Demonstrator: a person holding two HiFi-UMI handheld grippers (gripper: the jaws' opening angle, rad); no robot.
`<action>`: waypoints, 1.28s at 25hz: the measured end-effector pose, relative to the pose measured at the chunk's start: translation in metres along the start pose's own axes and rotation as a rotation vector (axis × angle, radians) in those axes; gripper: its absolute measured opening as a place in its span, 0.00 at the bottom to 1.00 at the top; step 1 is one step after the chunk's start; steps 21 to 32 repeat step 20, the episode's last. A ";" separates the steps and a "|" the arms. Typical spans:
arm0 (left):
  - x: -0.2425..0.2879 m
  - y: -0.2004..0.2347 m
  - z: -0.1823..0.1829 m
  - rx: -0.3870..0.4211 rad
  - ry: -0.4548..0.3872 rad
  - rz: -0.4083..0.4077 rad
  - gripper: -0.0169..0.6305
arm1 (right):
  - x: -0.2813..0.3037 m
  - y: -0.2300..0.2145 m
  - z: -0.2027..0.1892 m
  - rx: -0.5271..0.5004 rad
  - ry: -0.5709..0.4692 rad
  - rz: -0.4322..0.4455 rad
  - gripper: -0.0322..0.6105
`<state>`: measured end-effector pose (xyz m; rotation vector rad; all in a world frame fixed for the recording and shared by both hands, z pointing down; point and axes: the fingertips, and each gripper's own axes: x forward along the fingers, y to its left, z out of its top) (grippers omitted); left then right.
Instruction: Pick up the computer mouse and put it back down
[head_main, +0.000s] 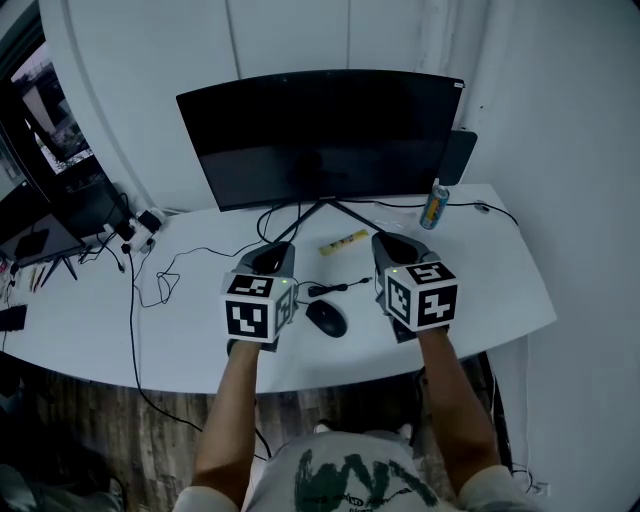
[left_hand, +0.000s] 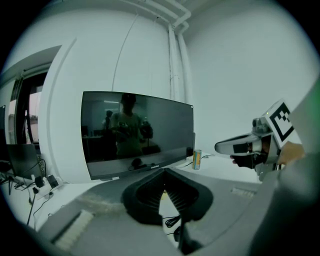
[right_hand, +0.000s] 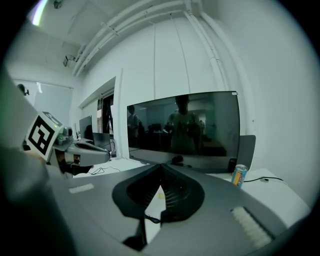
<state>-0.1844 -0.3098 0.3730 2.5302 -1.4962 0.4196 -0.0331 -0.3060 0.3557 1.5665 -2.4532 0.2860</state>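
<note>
A black computer mouse (head_main: 326, 318) lies on the white desk (head_main: 90, 320), its cable (head_main: 338, 288) running off toward the monitor. My left gripper (head_main: 272, 255) hovers just left of the mouse, shut and holding nothing. To the mouse's right hangs my right gripper (head_main: 393, 246), likewise shut and with nothing in it. In the left gripper view the jaws (left_hand: 164, 171) meet at their tips, with the desk and a loop of cable (left_hand: 171, 220) showing through the gap below. The right gripper view shows the same closed tips (right_hand: 161, 166). Neither gripper touches the mouse.
A wide dark monitor (head_main: 320, 135) stands at the back of the desk on a splayed stand. A drink can (head_main: 434, 205) is at the back right and a yellow strip (head_main: 343, 241) lies in front of the stand. Cables and a power strip (head_main: 140, 225) lie at the left.
</note>
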 end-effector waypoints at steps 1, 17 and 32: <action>-0.002 0.002 0.000 -0.001 -0.002 0.001 0.03 | 0.000 0.001 0.002 0.001 -0.004 -0.001 0.05; -0.013 0.007 -0.003 -0.013 -0.011 0.004 0.03 | -0.007 0.007 0.001 0.003 -0.005 -0.014 0.05; -0.015 0.006 -0.005 -0.013 -0.010 0.005 0.03 | -0.008 0.009 0.001 0.002 -0.006 -0.011 0.05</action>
